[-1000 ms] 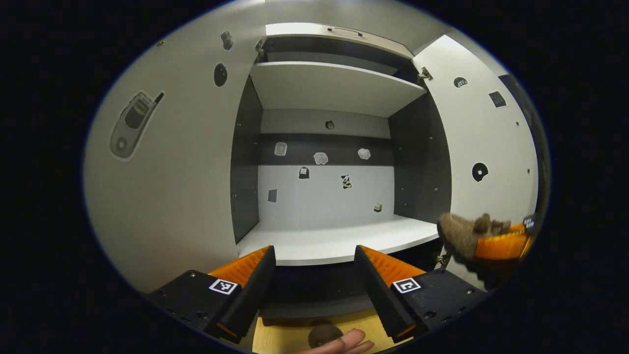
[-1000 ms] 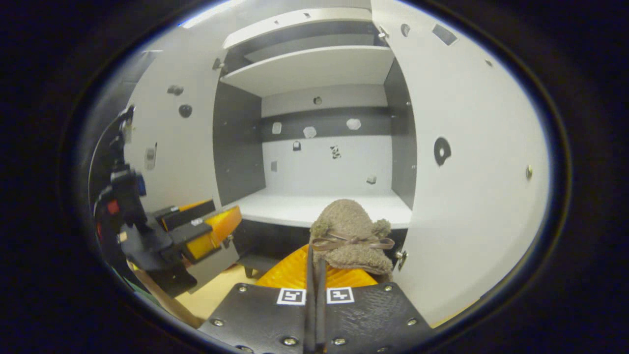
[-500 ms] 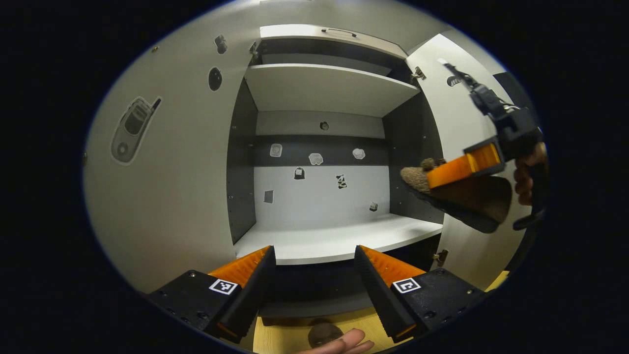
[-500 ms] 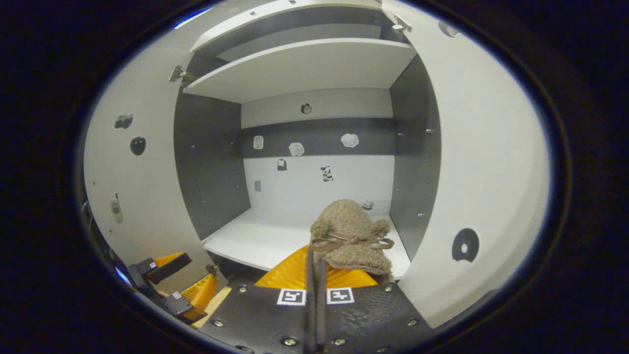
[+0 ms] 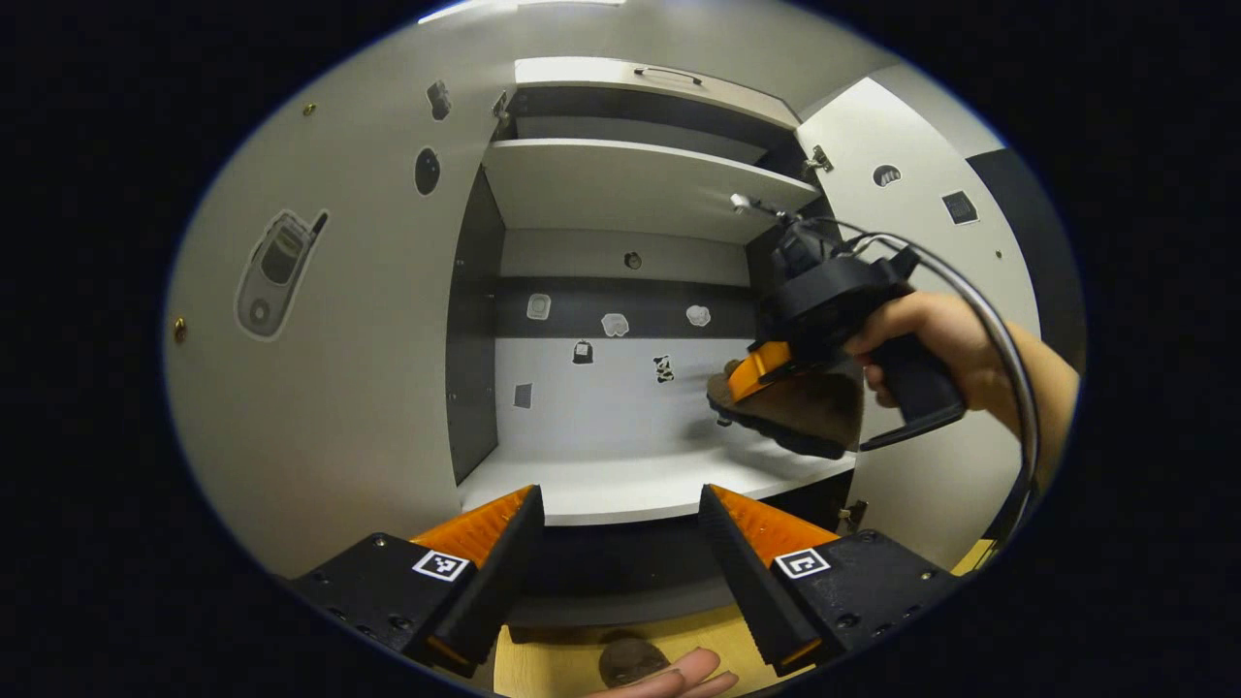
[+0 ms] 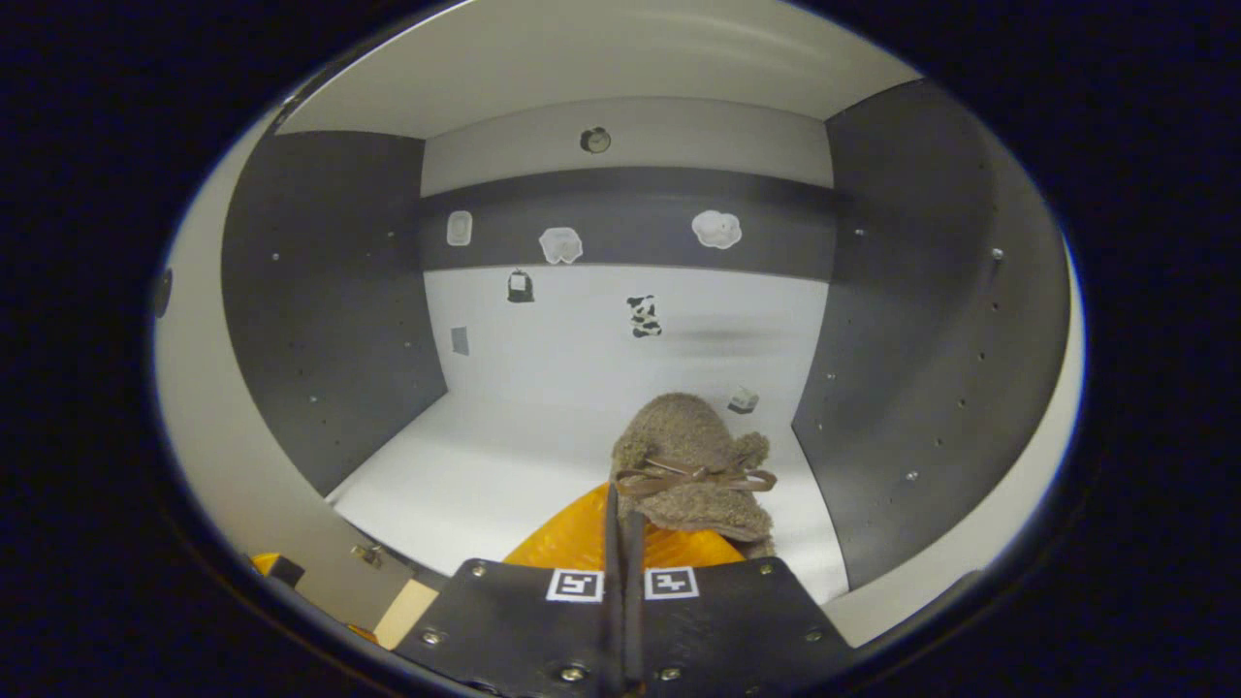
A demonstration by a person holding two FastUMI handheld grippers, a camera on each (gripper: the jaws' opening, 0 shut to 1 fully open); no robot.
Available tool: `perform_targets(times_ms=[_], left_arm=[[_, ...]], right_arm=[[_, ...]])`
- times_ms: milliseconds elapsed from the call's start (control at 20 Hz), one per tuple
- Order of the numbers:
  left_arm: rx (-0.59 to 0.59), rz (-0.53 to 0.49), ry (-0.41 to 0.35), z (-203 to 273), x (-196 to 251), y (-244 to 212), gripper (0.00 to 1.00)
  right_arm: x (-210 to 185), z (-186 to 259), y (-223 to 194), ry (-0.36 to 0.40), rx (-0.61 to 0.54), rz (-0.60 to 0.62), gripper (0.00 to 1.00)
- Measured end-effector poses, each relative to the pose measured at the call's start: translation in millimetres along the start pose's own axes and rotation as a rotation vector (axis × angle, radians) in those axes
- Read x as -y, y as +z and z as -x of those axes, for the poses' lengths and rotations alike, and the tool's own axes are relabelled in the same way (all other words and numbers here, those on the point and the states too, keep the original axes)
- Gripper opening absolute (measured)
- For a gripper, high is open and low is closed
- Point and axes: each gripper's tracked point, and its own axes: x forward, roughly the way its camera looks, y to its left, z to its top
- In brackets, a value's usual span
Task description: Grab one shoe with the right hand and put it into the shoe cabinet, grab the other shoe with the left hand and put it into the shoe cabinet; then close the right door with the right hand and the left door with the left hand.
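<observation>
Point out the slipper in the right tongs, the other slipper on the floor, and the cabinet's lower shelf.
held slipper (image 6: 690,456), right gripper view, on its fuzzy toe.
floor slipper (image 5: 628,661), left gripper view, on its toe beside a fingertip.
lower shelf (image 5: 620,490), left gripper view, on its bare front.

Shoe (image 6: 690,456): lower centre, above the cabinet shelf (image 6: 465,475).
Other shoe (image 5: 630,661): bottom edge, on floor before cabinet.

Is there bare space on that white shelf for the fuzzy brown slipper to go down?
Yes. The white lower shelf lies bare from the dark left wall to the dark right wall. The only crowded spot is the right front, where the right gripper holds the fuzzy brown slipper above it.
</observation>
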Motion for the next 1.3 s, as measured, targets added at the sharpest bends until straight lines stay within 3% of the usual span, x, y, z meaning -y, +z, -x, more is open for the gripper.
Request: perform_targets(times_ms=[300,500,650,800,850,1050,1150,1300], left_arm=[[0.011,-0.012,0.037,1,-14,2,0.98],[0.010,0.002,0.055,-1,-22,2,0.99],[-0.001,-0.004,0.064,-4,-23,-1,0.98],[-0.014,0.002,0.061,-7,-20,-4,0.98],[-0.018,0.004,0.061,-7,-19,-5,0.99],[-0.029,0.014,0.051,-6,-13,-8,0.99],[-0.031,0.023,0.049,-2,-10,-7,0.99],[-0.026,0.015,0.043,2,-5,-5,0.99]], right_arm=[[6,-53,4,-0.047,0.037,0.054,0.08],[21,-76,-5,-0.109,0.019,0.098,0.07],[11,-82,-12,-0.066,0.011,0.107,0.17],[4,-72,-13,-0.061,0.009,0.096,0.76],[3,-66,-13,-0.069,0.010,0.105,0.82],[-1,-34,-4,-0.079,0.057,0.114,0.84],[9,-11,4,-0.119,0.108,0.118,1.00],[18,27,6,-0.136,0.173,0.087,0.98]])
